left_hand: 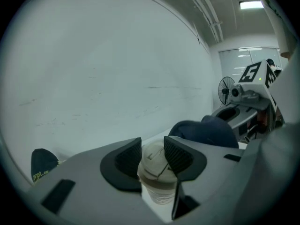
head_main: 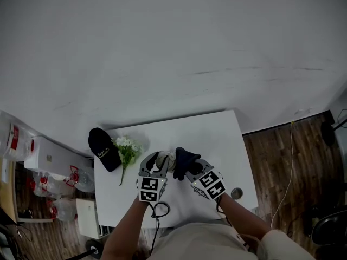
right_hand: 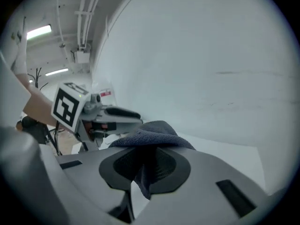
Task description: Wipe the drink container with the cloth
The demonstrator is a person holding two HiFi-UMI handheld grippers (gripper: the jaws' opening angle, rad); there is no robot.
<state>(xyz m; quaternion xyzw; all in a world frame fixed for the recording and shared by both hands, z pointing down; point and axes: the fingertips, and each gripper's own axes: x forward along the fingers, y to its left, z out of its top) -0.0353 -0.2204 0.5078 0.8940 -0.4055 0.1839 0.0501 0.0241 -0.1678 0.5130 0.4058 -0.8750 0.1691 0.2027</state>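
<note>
At the far left of the white bench (head_main: 217, 140) a dark cap (head_main: 103, 148) lies beside a small bunch of white flowers (head_main: 127, 149), both well clear of the work.

Next come the left fingers (left_hand: 177, 154). They stand partly open and are closed on a pale lidded cup (left_hand: 157, 172), one pad on each side of its top, so the lid sits level with the pads and the body hangs below them. From where I stand it looks like a light, thin-walled cup, probably easy to dent and a bit slick around the lid. A gentle hold high up under the rim, as it has now, seems the sensible place, since that leaves the sides free for wiping.

Just to the right of those fingers is the dark cloth (right_hand: 150, 135), close beside the cup. Whether the two are touching, I cannot tell.

The right fingers (right_hand: 169, 168) are drawn nearly together on a fold of that cloth. Most of it bunches over the tips and a short tail hangs beneath. It looks soft and limp, so I would expect it to mould round the cup easily. It needs only a firm pinch, with enough bulk left ahead of the tips to do the rubbing.
</note>
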